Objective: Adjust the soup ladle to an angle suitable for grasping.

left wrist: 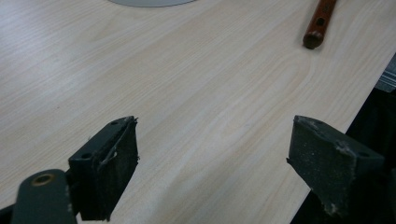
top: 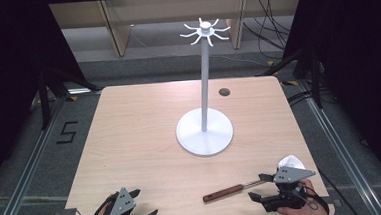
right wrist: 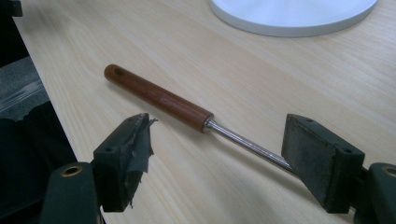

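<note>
Lying flat near the table's (top: 144,120) front edge, right of centre: a utensil with a brown wooden handle (top: 224,192) and a thin steel shank (right wrist: 247,144). Handle end points toward the front-left, and the shank runs off toward the front-right corner. The working end is hidden under the right gripper (top: 262,186), so can't tell what tool it is.

Right gripper sits at the front-right corner, held in the person's right hand (top: 302,208). Jaws wide apart, as open as they go. In the right gripper view the shank passes just in front of one pad (right wrist: 322,158) and out of sight behind it; no squeeze on it visible, nothing gripped.

Left gripper (top: 145,205) is at the front-left corner, low over the table's front edge. Jaws wide apart, bare wood between them in the left gripper view, nothing held. Handle's hole end (left wrist: 317,25) shows far ahead of it, well apart.

White hook stand (top: 205,129) is on its round base about mid-table, right of centre, behind the utensil, not touching it.
</note>
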A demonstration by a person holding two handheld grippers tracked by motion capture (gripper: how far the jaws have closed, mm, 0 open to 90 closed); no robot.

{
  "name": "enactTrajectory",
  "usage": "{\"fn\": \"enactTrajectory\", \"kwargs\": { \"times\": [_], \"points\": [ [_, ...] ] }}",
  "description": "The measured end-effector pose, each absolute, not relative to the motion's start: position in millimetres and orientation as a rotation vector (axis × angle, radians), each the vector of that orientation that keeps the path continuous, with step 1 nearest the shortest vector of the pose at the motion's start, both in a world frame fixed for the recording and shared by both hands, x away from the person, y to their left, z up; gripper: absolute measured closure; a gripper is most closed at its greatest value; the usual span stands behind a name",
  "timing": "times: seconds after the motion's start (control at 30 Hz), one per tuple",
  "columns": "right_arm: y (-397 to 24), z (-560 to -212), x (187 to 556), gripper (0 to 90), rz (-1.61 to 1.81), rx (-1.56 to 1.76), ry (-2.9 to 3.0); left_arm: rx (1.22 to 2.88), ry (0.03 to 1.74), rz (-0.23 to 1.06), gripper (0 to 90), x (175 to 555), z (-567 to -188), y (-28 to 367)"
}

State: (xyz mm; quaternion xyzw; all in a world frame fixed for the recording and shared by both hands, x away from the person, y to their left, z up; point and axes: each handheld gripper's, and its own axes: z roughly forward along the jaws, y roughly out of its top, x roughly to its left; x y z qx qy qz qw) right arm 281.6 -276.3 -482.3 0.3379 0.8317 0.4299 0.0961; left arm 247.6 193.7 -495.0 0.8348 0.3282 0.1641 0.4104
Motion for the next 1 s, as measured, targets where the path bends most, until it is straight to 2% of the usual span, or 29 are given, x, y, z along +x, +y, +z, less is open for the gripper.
{"fn": "enactTrajectory", "kwargs": {
  "times": [0.67, 1.0],
  "points": [
    [-272, -483, 283, 25.1, 1.249, 0.931, 2.494, 2.078, 0.845, 0.404, 15.2, 248, -497, 192],
    [-262, -480, 285, 25.4, 1.201, 0.878, 2.517, 2.12, 0.825, 0.417, 15.2, 249, -496, 193]
  ]
}}
